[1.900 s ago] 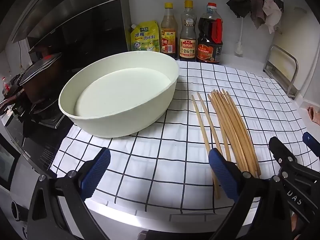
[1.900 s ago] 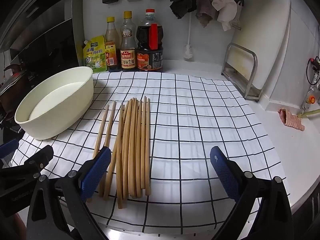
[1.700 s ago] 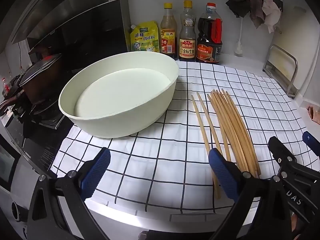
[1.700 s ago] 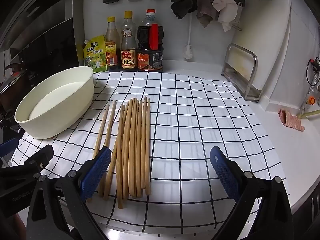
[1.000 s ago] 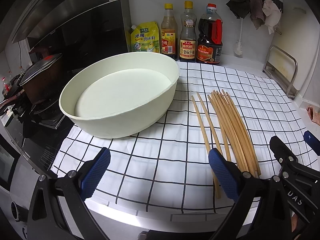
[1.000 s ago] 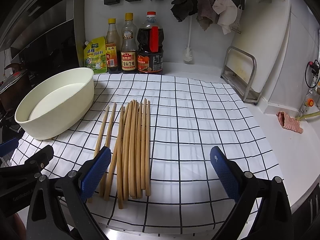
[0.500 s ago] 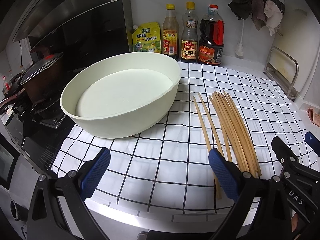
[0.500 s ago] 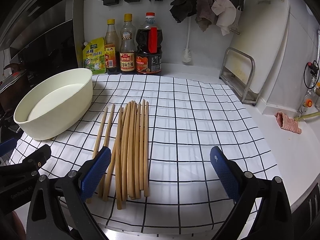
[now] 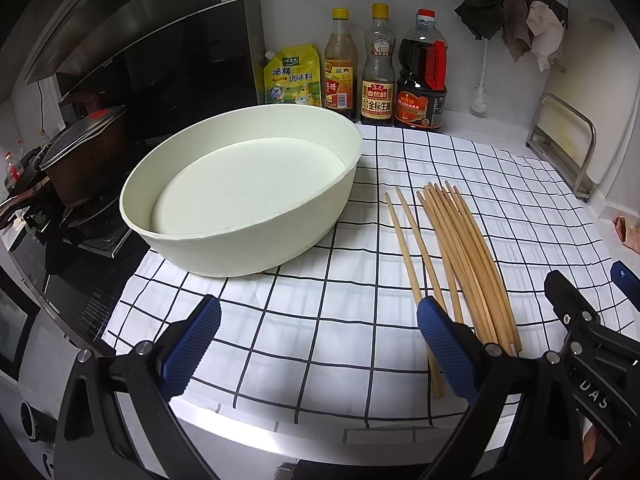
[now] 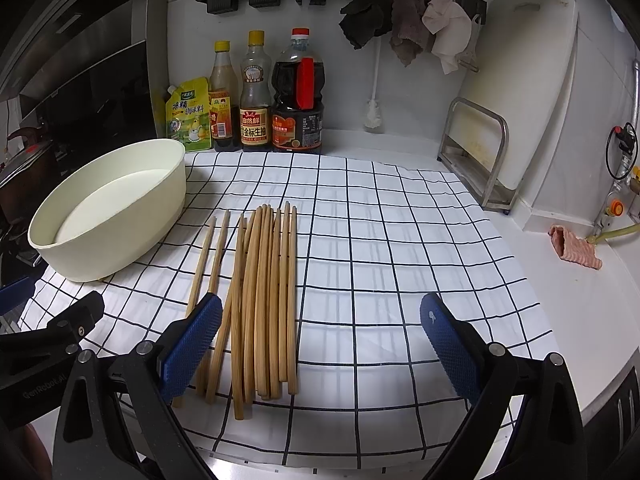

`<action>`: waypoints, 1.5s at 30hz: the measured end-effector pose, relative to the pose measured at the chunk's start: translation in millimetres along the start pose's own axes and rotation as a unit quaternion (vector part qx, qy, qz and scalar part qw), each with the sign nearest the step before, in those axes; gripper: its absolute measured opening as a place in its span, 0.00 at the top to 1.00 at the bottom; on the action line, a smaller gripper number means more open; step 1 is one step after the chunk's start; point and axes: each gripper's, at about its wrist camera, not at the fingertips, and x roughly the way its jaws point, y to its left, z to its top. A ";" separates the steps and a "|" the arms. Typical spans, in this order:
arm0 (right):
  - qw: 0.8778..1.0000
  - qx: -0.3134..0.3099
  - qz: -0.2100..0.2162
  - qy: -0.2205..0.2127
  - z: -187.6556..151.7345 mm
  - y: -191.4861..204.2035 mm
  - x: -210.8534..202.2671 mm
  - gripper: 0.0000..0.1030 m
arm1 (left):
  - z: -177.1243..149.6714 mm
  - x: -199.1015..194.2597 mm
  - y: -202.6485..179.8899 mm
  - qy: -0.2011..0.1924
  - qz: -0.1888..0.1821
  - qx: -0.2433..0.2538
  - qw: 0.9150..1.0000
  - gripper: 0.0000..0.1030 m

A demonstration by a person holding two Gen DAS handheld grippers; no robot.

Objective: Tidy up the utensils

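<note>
1. Comparing w/ frames from approx 2 s back: nothing on the counter has moved. Only the viewpoints drifted slightly (the right wrist view tipped up and back a touch). Judgement: no step begun; task at the start, grippers staged at the near edge.
2. Far left: stove w/ lidded dark pot [image 9: 86,148], off the cloth, not involved.
3. Cream oval basin [image 9: 244,196] sits on the left part of the checked cloth [image 9: 320,320]. Inside: nothing visible, bare flat floor. Likely the destination for the utensils (a guess from the task line, nothing confirms it).
4. Left gripper [image 9: 318,340]: jaws spread wide, nothing between the pads, hovering at the near cloth edge, in front of the basin and left of the sticks. Its right pad overlaps the near ends of the two loose sticks in view; contact can't be told.
5. Chopsticks [image 10: 262,292]: flat on the cloth, right of the basin, apart from it. Two lie slightly separate on the left; the rest are bunched, tips pointing to the back wall.
6. Right gripper [image 10: 320,344]: also fully spread, empty; bundle's near ends lie just inside its left pad.
7. Back wall: yellow pouch [image 10: 190,118] + three sauce bottles [image 10: 264,96], upright, well apart from the work.
8. Far right: rack w/ white board [image 10: 520,92], pink rag [image 10: 574,246] on bare counter.
</note>
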 end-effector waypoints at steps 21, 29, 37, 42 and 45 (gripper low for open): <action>1.000 -0.001 -0.005 -0.007 0.3 2.4 -4.1 0.08 | -0.3 -0.3 -1.2 0.000 0.001 0.001 1.000 0.06; 1.000 -0.001 -0.003 -0.007 0.6 1.8 -4.4 0.08 | -1.0 0.7 -2.5 0.001 0.001 0.001 1.000 0.06; 1.000 0.000 0.000 -0.005 1.0 2.4 -2.7 0.08 | -1.8 1.9 -2.5 0.002 0.001 0.000 1.000 0.06; 1.000 0.010 0.013 0.006 0.3 -2.5 1.9 0.08 | -6.0 5.4 0.2 0.011 -0.006 -0.005 1.000 0.06; 1.000 0.013 0.015 0.009 0.2 -6.9 4.2 0.08 | -8.1 6.0 4.0 0.017 -0.009 -0.013 1.000 0.06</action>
